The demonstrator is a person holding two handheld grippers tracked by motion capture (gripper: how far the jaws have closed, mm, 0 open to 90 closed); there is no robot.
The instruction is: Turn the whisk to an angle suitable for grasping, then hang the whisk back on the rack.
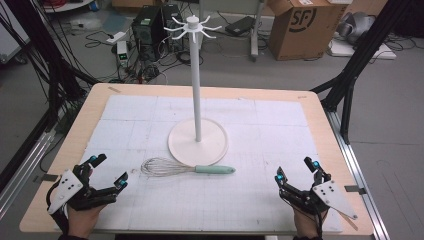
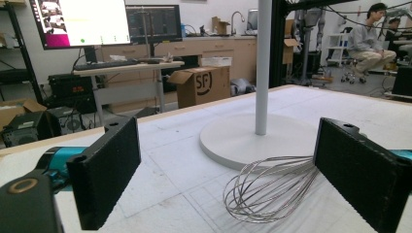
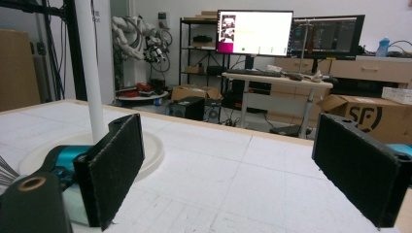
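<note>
**A:** Wire whisk (image 1: pixel 186 168) from above lies flat on the table (image 1: pixel 320 107), touching the stand (image 1: pixel 198 141) base. My left tongs (image 1: pixel 107 172) and right tongs (image 1: pixel 296 170) are both spread, well apart from it.

**B:** Left gripper view?

**A:** Whisk (image 2: pixel 265 188) sits between my wide jaws, untouched.

**B:** Right gripper view?

**A:** Jaws spread, stand (image 3: pixel 92 68) at left.

1 whisk (image 1: pixel 187 168), 1 white hook stand (image 1: pixel 197 100), 2 grippers, left gripper (image 1: pixel 108 172), right gripper (image 1: pixel 296 169)

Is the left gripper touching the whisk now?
Apart. The high view shows bare mat between the left gripper and the whisk.
</note>
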